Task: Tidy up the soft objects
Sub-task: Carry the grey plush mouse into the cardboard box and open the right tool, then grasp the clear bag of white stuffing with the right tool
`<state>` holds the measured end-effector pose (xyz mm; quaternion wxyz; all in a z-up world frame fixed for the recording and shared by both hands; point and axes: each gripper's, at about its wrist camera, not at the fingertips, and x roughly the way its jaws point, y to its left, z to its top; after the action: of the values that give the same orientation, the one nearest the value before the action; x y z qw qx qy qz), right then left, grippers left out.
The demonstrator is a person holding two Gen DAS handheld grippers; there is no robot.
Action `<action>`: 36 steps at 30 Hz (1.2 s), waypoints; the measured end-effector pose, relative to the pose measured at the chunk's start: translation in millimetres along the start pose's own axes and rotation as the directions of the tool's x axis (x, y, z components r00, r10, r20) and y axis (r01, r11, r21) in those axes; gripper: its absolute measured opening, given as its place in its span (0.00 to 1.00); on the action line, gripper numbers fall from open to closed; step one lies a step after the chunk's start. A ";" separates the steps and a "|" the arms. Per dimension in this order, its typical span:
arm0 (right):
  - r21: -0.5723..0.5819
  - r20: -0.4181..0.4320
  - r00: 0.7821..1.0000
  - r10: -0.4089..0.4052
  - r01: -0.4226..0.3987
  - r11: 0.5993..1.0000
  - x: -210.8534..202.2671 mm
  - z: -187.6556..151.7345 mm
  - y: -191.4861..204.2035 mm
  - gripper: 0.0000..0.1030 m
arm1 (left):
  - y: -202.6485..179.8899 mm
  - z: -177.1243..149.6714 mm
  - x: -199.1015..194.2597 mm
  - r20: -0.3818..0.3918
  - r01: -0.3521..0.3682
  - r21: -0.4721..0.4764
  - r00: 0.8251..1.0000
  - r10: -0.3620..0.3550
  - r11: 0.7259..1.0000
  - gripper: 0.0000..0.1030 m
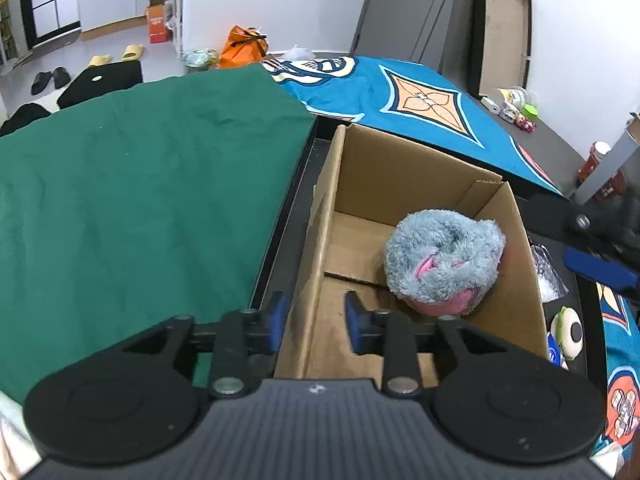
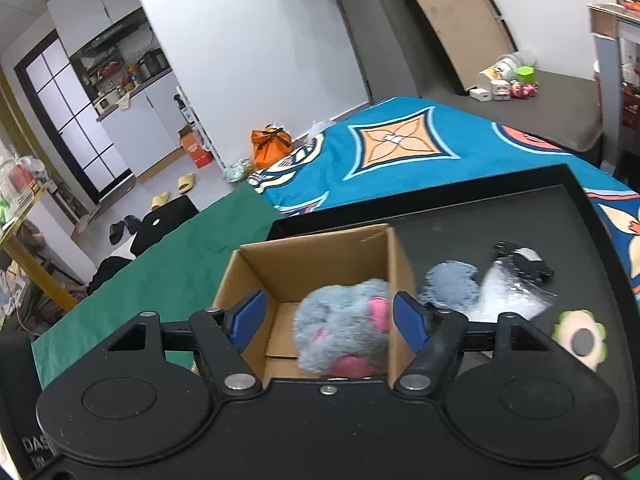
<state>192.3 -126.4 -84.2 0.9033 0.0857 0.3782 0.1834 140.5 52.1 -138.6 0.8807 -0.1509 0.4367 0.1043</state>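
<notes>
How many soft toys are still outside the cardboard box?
2 visible: a grey plush piece on the black tray beside the cardboard box, and a green-edged eye plush farther right. Others may be hidden.

White walls, pale floor (slippers lying about).

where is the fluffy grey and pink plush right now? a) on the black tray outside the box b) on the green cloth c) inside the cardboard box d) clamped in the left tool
c: the grey and pink plush lies on the floor of the cardboard box, against its right wall, and both the left tool and right tool are open and hold nothing.
</notes>
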 end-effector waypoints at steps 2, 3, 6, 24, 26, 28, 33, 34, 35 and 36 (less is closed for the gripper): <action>-0.001 -0.004 1.000 -0.006 0.006 1.000 -5.0 -0.1 -7.1 0.68 | -4.7 -1.6 -2.9 0.009 -0.014 0.016 1.000 0.014 1.000 0.42; -0.004 -0.003 1.000 -0.005 0.005 1.000 -7.6 0.1 -10.5 0.68 | -8.2 -2.9 -3.7 0.011 -0.024 0.029 1.000 0.024 0.999 0.45; -0.011 0.010 1.000 -0.012 0.012 1.000 -15.5 2.0 -20.7 0.70 | -16.7 -4.5 -4.7 0.007 -0.034 0.050 0.999 0.033 0.998 0.48; 0.080 0.032 0.999 -0.029 0.026 0.996 -23.1 2.1 -90.3 0.74 | -56.8 0.5 0.4 0.046 -0.162 0.148 0.987 0.157 0.976 0.65; 0.091 0.023 0.999 -0.037 0.035 0.995 -19.1 0.6 -98.6 0.74 | -61.4 0.3 1.7 0.050 -0.174 0.161 0.985 0.168 0.971 0.67; 0.091 0.011 0.999 -0.048 0.047 0.995 -14.4 -0.9 -105.9 0.74 | -64.8 0.1 3.5 0.050 -0.187 0.169 0.982 0.181 0.968 0.70; 0.112 -0.024 0.997 -0.070 0.072 0.991 -2.9 -5.7 -126.1 0.74 | -71.1 3.4 9.1 0.053 -0.221 0.174 0.975 0.215 0.960 0.70; 0.117 -0.032 0.997 -0.072 0.075 0.990 0.0 -6.4 -129.7 0.74 | -72.8 4.1 9.8 0.054 -0.229 0.178 0.973 0.223 0.957 0.70; 0.118 -0.038 0.997 -0.072 0.076 0.990 2.5 -6.7 -133.2 0.73 | -74.4 4.7 10.3 0.056 -0.237 0.183 0.972 0.230 0.954 0.70; 0.117 -0.044 0.996 -0.075 0.080 0.990 5.5 -6.6 -136.4 0.73 | -76.2 5.0 11.0 0.059 -0.243 0.188 0.970 0.236 0.952 0.71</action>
<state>227.5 -249.3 -132.4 0.8954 0.1206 0.4093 0.1272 174.9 -16.7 -131.2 0.8798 -0.0086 0.4439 0.1699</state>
